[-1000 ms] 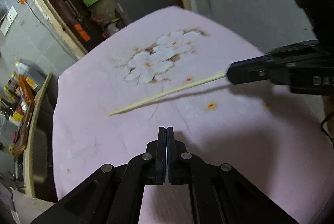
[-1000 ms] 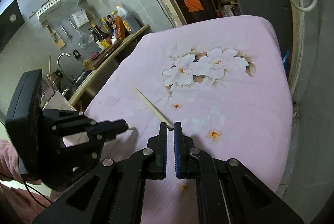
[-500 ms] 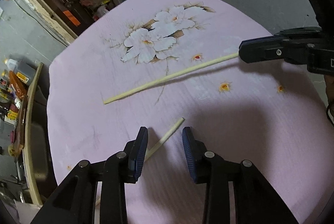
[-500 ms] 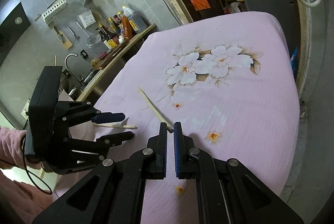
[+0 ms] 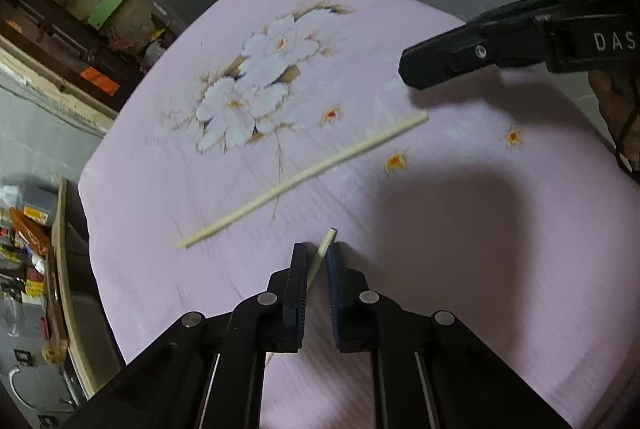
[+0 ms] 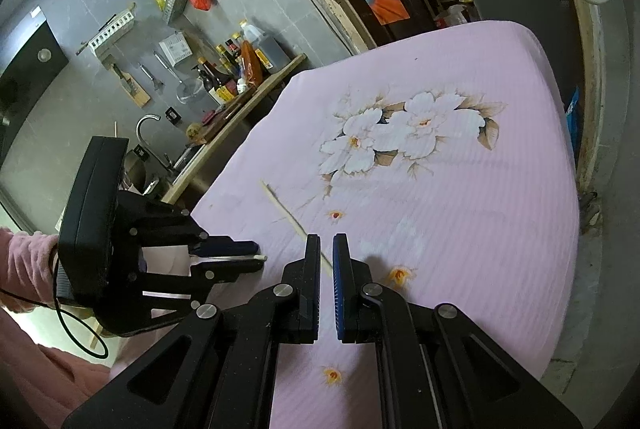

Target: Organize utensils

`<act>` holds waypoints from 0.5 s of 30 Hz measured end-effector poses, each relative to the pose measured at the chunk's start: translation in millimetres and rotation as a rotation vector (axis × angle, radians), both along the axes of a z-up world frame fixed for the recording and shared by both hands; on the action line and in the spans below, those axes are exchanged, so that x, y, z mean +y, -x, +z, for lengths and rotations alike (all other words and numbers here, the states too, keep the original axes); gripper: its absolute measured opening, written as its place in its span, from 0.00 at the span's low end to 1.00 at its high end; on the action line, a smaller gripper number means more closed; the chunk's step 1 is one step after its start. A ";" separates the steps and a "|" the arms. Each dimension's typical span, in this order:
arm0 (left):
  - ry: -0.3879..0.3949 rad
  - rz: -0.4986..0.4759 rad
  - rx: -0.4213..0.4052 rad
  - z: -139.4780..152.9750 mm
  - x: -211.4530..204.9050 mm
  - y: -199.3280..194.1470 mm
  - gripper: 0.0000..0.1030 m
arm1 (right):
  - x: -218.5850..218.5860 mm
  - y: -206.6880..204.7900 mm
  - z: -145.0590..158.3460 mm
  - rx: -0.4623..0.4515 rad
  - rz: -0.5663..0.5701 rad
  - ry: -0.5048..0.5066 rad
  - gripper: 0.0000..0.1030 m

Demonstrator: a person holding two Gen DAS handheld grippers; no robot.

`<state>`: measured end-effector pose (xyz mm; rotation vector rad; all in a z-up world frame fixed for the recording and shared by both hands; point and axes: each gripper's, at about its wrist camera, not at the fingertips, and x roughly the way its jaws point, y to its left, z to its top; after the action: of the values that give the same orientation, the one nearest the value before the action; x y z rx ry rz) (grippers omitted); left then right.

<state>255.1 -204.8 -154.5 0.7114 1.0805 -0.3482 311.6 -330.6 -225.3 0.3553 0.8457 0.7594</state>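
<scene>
At the bottom centre of the left wrist view, my left gripper (image 5: 318, 261) has just been closing and clamps one chopstick (image 5: 325, 244), its lower length hidden. A second chopstick (image 5: 304, 175) lies mid-frame on the pink table (image 5: 460, 229). My right gripper (image 6: 326, 253) is clenched, empty.

— Can you read any writing at all?

— Only one bit. In the left wrist view, white capitals "DAS" stand on the black body of the right gripper (image 5: 412, 75); the picture's edge cuts the word off, so it may run longer.

— What about the sauce bottles (image 6: 236, 65) on the counter?

— They carry yellow and red labels, but the print is too small to make out.

— And the calendar-like sheet (image 6: 176, 49) on the tiled wall?

— It shows a grid, probably numbers, none legible.
</scene>
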 end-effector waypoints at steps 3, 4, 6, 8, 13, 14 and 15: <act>0.024 -0.005 -0.008 3.8 -6.5 -4.1 0.09 | -3.5 1.0 1.1 -0.003 -0.021 -0.002 0.06; 0.029 -0.010 -0.016 5.7 -8.2 -4.1 0.09 | -5.1 1.0 1.1 -0.002 -0.029 -0.003 0.06; 0.036 -0.023 -0.023 8.2 -11.1 -5.7 0.08 | -7.6 0.6 0.6 0.002 -0.046 -0.002 0.06; 0.043 -0.033 -0.024 9.9 -13.7 -4.4 0.08 | -9.0 1.0 0.1 0.005 -0.048 -0.003 0.06; 0.048 -0.049 -0.022 9.3 -14.3 -1.2 0.08 | -5.4 2.9 -5.6 0.028 -0.006 0.036 0.06; 0.048 -0.048 -0.023 9.0 -13.3 -1.4 0.08 | -3.2 2.7 -7.5 0.029 0.012 0.049 0.06; 0.048 -0.045 -0.025 8.9 -13.1 -1.2 0.08 | -2.4 2.9 -8.1 0.028 0.020 0.058 0.06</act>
<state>256.3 -217.9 -145.6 0.6961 1.0305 -0.4019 308.7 -333.0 -233.4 0.3068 0.8971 0.7484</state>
